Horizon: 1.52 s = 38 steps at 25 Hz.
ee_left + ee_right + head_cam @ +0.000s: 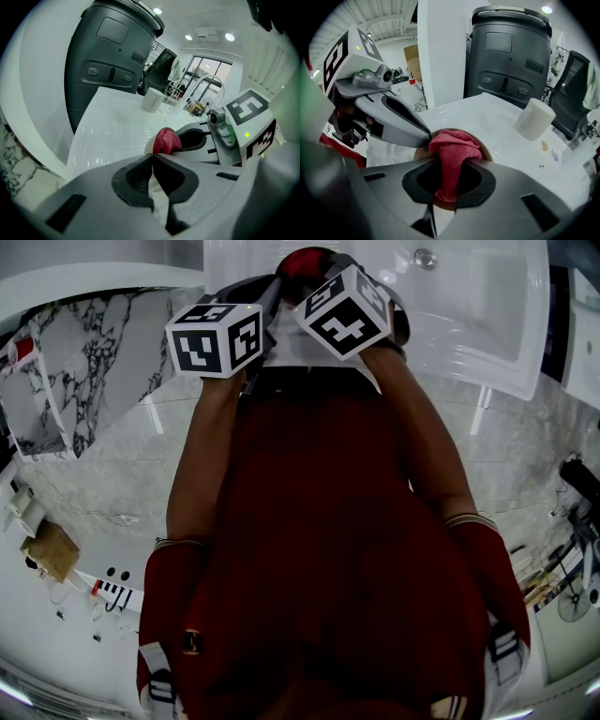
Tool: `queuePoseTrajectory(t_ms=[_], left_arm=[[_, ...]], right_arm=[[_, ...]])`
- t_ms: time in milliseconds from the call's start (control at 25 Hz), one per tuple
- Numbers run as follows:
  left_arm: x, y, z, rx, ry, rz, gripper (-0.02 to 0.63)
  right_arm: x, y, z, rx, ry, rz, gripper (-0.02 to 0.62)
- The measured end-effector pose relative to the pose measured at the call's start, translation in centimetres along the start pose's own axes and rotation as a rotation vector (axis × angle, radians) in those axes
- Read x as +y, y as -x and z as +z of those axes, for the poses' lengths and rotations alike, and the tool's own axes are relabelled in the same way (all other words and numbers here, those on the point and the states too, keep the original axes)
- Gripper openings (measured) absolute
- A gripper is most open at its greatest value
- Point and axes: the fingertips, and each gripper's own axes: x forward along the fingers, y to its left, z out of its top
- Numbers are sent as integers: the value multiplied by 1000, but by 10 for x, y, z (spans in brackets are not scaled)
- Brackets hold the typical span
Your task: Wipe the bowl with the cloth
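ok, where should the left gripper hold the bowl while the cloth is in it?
The thin rim of the bowl, approached from the person's left with one jaw inside and one outside. The cloth, pinched by the right gripper, fills the middle, so only the edge is free. The left gripper looks shut on that rim now.

Red cloth (pixel 452 150) of nubbly, matt terry, tan bowl (pixel 486 153) with smooth matt rim, glossy white tabletop (pixel 487 117), dark grey bin (pixel 508 56) of matt plastic, right tool (pixel 447 164) in matt grey plastic with black rubbery pads (pixel 479 180).
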Motion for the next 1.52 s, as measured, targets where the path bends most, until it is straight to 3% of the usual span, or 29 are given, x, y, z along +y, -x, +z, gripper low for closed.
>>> queuePoseTrajectory(t_ms=[960,1520], left_arm=[[0,-1,0,-4,7,1,14],[0,0,-1,2,9,3,14]], right_arm=[[5,3,-19,67,24,24,51],[14,-4,-11,59,26,54,51]])
